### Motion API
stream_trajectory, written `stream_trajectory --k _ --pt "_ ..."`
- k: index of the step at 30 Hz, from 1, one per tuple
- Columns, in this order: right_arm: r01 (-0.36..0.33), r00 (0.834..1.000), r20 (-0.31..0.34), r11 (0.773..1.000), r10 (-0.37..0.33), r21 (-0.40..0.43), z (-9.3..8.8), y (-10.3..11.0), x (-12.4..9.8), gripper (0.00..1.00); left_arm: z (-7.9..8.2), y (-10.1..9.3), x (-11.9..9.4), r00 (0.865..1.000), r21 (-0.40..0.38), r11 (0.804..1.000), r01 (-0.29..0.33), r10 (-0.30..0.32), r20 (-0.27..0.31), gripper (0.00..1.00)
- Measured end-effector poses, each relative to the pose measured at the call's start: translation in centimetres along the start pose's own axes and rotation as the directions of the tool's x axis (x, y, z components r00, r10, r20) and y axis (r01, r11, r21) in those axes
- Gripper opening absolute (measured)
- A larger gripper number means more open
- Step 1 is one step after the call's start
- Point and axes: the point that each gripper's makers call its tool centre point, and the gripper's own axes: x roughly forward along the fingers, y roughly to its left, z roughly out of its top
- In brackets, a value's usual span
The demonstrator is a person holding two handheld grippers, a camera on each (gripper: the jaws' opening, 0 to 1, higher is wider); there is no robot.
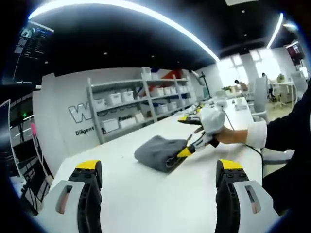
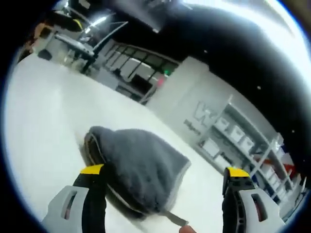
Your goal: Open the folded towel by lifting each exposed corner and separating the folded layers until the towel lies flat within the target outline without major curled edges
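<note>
Folded grey terry towel point(image 1: 160, 152) is lying mid white table point(image 1: 146, 194); its near corner is hiding behind the right gripper point(image 1: 187, 150), so contact is unclear. Gloved hand point(image 1: 212, 121) is reaching in. Right gripper jaws are standing apart, straddling towel; left gripper point(image 1: 158, 170) is hovering w/ jaws spread, holding nothing.

— What does the towel point(image 1: 158, 151) look like?
— Grey, soft, folded into a thick bundle lying on the white table point(image 1: 146, 194).
— Whereabouts?
— In the left gripper view, just past centre toward 12 o'clock. In the right gripper view the towel point(image 2: 138, 167) sits low, toward 6 o'clock.
— Its state?
— Still folded; stacked layers show along one edge. A small tag sticks out at the near corner.
</note>
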Motion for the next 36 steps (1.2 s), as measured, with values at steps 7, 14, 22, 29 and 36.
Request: stream_trajectory --k 7,14,22,29,36 --pt "0.008 1.0 0.02 1.0 -0.008 -0.006 0.7 0.5 0.3 0.99 0.5 0.3 -0.2 1.0 0.007 1.0 -0.02 0.02 0.02 0.95" --pt "-0.01 0.999 0.041 1.0 0.011 -0.025 1.5 1.7 0.7 0.99 0.4 0.5 -0.1 1.0 0.015 1.0 -0.024 0.024 0.015 0.94" --pt "0.003 0.997 0.083 0.998 0.003 -0.065 2.4 2.1 0.7 0.95 0.3 0.9 -0.2 0.999 0.02 0.999 -0.042 0.042 0.015 0.94" --pt "0.009 0.996 0.091 0.994 0.001 -0.109 2.7 2.8 1.1 0.91 0.1 1.1 -0.1 0.999 0.017 0.999 -0.052 0.051 0.01 0.93" --pt "0.025 0.994 0.11 0.986 -0.006 -0.166 3.2 3.2 1.6 0.91 0.2 1.0 -0.2 0.999 0.016 0.999 -0.052 0.051 0.014 0.93"
